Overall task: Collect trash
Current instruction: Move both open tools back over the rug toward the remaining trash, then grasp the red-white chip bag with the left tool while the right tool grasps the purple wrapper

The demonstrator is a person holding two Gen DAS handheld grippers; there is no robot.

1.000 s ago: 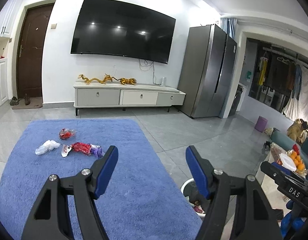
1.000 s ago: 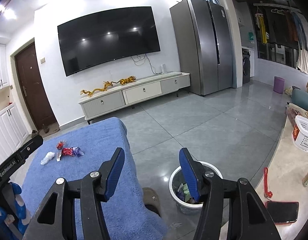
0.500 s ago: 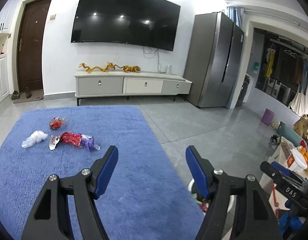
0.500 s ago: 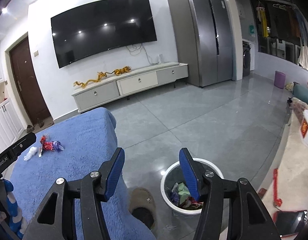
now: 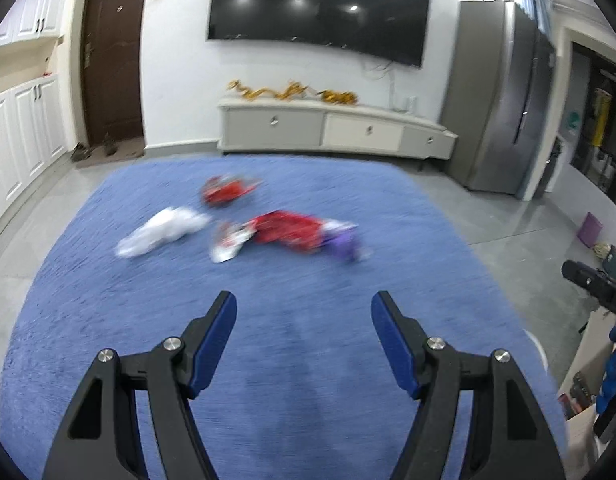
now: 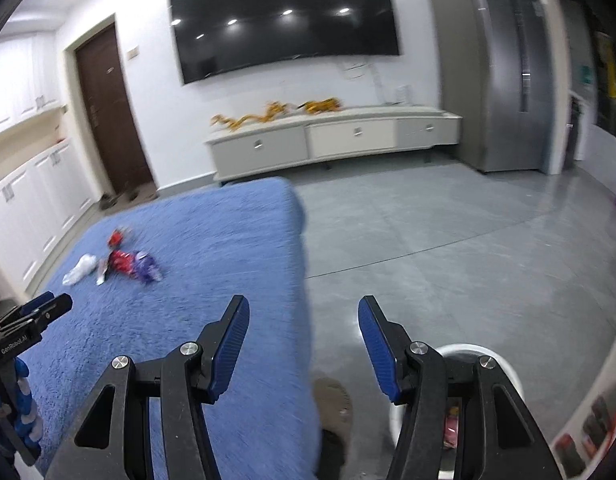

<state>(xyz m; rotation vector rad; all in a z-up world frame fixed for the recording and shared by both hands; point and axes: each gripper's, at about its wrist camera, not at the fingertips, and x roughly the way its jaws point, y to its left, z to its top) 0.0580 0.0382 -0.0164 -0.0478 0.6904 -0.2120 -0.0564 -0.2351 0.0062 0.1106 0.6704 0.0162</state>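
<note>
Trash lies on a blue rug (image 5: 308, 360): a crumpled white wrapper (image 5: 163, 232), a small red wrapper (image 5: 227, 194) behind it, and a red wrapper (image 5: 287, 230) with a purple one (image 5: 342, 242) at its right end. My left gripper (image 5: 303, 312) hangs open and empty above the rug, short of the trash. In the right wrist view the same pile (image 6: 123, 262) lies far to the left. My right gripper (image 6: 303, 314) stands open and empty over the rug's right edge (image 6: 303, 280). A white bin (image 6: 504, 372) with scraps inside sits low at the right, behind the right finger.
A grey tiled floor (image 6: 448, 248) stretches right of the rug. A TV cabinet (image 5: 332, 130), a wall TV (image 5: 316, 10) and a steel fridge (image 5: 504, 96) line the far wall. A brown slipper (image 6: 332, 400) lies between rug and bin. The other gripper's body (image 6: 23, 320) shows at left.
Both grippers dropped lower and swung toward the rug. The trash pile looks bigger and more central in the left wrist view. The bin slid toward the lower right. Both sets of jaws kept the same gap.
</note>
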